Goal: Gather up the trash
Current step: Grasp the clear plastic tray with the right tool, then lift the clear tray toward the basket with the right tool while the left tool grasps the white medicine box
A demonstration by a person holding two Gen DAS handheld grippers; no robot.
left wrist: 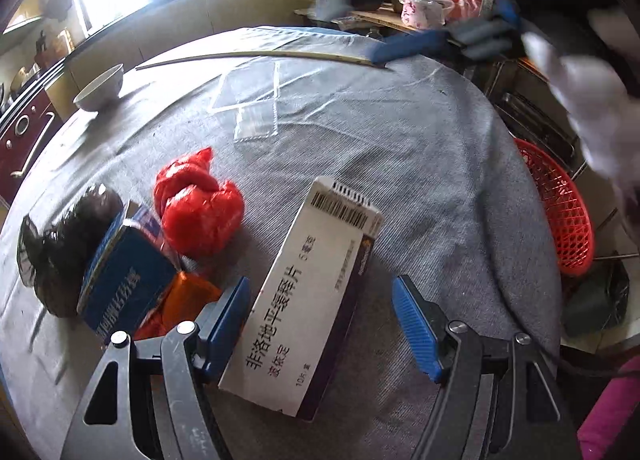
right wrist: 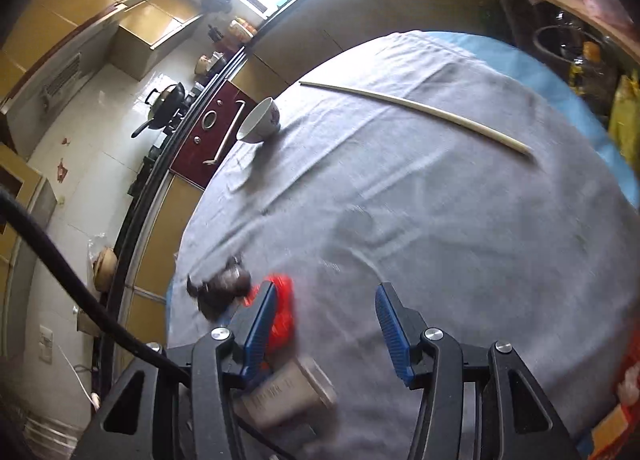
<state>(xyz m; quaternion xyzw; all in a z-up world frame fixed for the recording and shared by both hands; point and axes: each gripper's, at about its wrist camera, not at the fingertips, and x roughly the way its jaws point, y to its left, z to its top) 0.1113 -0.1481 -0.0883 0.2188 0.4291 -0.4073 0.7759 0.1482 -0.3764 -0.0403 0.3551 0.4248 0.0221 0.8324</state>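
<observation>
White medicine box (left wrist: 308,296) with barcode and black lettering, lying flat.

Home kitchen: wok (right wrist: 166,98), cabinets (right wrist: 132,16).

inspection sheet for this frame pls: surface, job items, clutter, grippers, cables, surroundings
Surface: round table under a wrinkled grey cloth.
Job's things: white medicine box lying between the left gripper's fingers; blue box, red bag, dark bag, orange wrapper bunched beside it.
Clutter: white bowl upright, long stick lying flat.
Grippers: left gripper open, pads off the box; right gripper open, empty.
Cables: black cable beside the right gripper.
Surroundings: red basket beyond the table edge; kitchen counter, wok.
</observation>
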